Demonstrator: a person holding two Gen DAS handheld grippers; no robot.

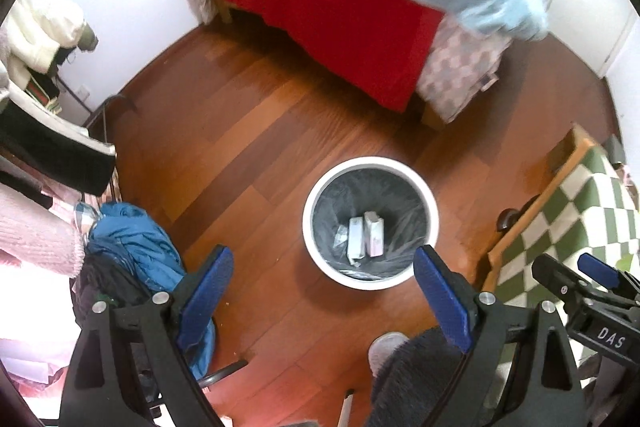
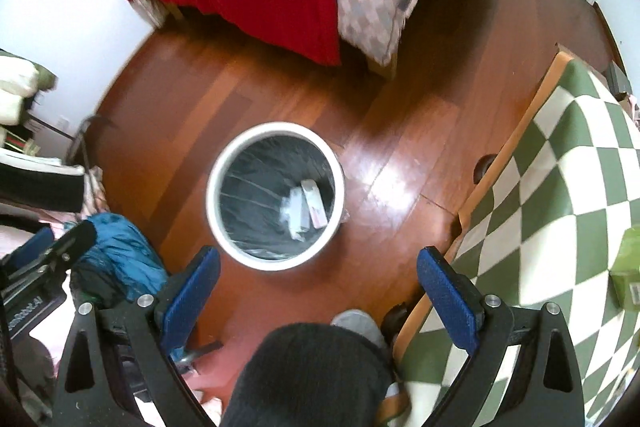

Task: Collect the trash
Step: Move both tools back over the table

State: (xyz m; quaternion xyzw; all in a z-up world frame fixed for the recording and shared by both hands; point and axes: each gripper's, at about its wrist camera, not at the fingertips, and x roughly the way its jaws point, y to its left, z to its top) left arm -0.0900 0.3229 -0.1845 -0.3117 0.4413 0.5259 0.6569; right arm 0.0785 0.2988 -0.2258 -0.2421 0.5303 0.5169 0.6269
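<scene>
1. At far left, we are looking at a blue jacket heaped against the clothes rack, just beside the left claw, whose blue pads are standing spread with nothing between them.
2. At centre, the white trash bin is sitting on the wooden floor, lined with a dark bag; two small pale boxes and a scrap of clear wrapper are lying at its bottom.
3. Moving right, the right claw is also hanging spread and empty above the floor beside the bin.
4. At far right, the checked worktop is carrying a green packet at its edge, which we are judging to be possible remaining trash.
5. We are judging the risks: a low claw snagging the bag's loose plastic and tipping the bin, or clipping the worktop's edge while reaching for the packet.
</scene>
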